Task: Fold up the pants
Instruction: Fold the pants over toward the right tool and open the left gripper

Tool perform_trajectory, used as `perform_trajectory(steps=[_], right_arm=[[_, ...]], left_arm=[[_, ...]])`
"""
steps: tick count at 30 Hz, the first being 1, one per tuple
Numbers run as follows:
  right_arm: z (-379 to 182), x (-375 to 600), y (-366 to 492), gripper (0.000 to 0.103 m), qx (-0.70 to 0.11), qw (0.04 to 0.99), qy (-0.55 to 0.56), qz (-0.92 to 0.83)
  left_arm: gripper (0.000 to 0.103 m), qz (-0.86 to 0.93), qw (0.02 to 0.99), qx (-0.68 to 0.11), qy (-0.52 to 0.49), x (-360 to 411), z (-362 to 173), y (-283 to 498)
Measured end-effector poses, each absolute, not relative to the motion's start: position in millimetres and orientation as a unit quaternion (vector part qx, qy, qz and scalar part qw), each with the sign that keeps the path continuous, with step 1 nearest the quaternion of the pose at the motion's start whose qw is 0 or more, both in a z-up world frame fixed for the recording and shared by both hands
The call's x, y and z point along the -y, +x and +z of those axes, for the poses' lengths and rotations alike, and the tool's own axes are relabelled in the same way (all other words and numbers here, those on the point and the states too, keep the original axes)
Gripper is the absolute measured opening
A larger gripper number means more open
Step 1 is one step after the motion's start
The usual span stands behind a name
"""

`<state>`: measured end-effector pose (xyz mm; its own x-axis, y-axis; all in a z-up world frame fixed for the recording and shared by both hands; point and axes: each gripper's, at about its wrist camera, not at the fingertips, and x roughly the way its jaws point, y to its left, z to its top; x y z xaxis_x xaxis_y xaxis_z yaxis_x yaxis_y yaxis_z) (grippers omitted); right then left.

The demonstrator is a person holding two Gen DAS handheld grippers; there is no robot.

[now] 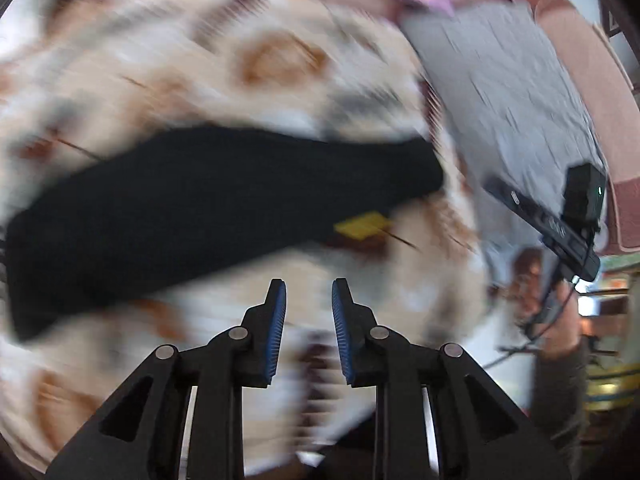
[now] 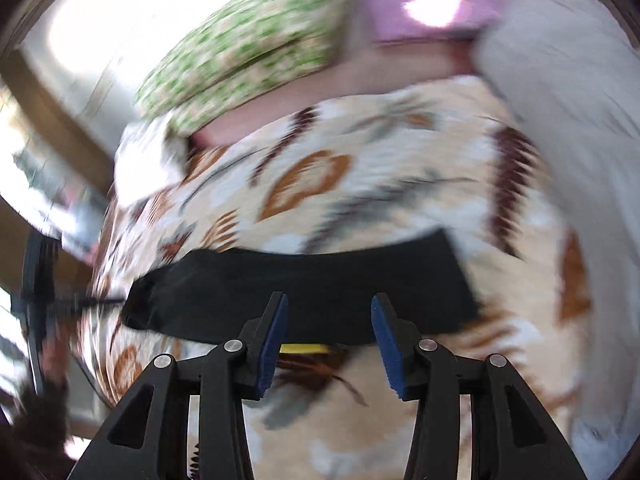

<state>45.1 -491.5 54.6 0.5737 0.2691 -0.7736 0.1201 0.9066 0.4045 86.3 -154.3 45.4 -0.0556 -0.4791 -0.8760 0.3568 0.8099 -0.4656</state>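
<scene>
Blurrily, black pants point(image 1: 192, 216) point(image 2: 304, 292) across patterned bedspread point(image 1: 256, 64) point(image 2: 360, 184), green pillow point(image 2: 256, 48) beyond, grey sheet point(image 1: 508, 92) beside, left tongs point(image 1: 309, 304) and right tongs point(image 2: 329, 320) spread, empty.

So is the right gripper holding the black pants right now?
No, the right gripper is open and empty, with the pants lying flat on the patterned blanket beyond it.

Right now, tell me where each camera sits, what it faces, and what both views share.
Left wrist: on the left hand-held gripper, facing down at the black pants; the right hand-held gripper shows at right.
Right wrist: on the right hand-held gripper, facing the pants and a green pillow.
Shared: pants, patterned blanket, yellow tag.
</scene>
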Motion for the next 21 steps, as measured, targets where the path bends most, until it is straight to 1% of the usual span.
perform_trajectory(steps=[2, 3, 7, 12, 18, 19, 21], right_arm=[[50.9, 512.4, 36.3, 0.046, -0.458, 0.858, 0.232, 0.034], [47.7, 522.9, 32.4, 0.048, -0.456, 0.856, 0.240, 0.030], [28.9, 547.8, 30.5, 0.056, -0.454, 0.846, 0.278, 0.041], [-12.3, 575.6, 45.4, 0.056, -0.452, 0.821, 0.346, 0.044], [-51.2, 592.3, 73.3, 0.057, -0.451, 0.801, 0.391, 0.045], [-55.0, 593.4, 77.0, 0.058, -0.451, 0.799, 0.394, 0.048], [-60.8, 594.5, 85.8, 0.064, -0.444, 0.795, 0.408, 0.067]], left_arm=[[0.021, -0.307, 0.653, -0.688, -0.076, 198.8, 23.4, 73.2], [0.021, -0.301, 0.649, -0.693, -0.086, 213.4, 17.0, 69.6], [0.021, -0.256, 0.641, -0.708, -0.150, 243.6, -9.0, 73.5], [0.021, -0.215, 0.625, -0.718, -0.219, 238.2, -27.5, 77.2], [0.021, -0.206, 0.622, -0.712, -0.252, 232.1, -24.7, 81.1], [0.021, -0.205, 0.622, -0.711, -0.257, 231.8, -23.8, 82.0], [0.021, -0.200, 0.621, -0.710, -0.265, 232.0, -23.4, 82.7]])
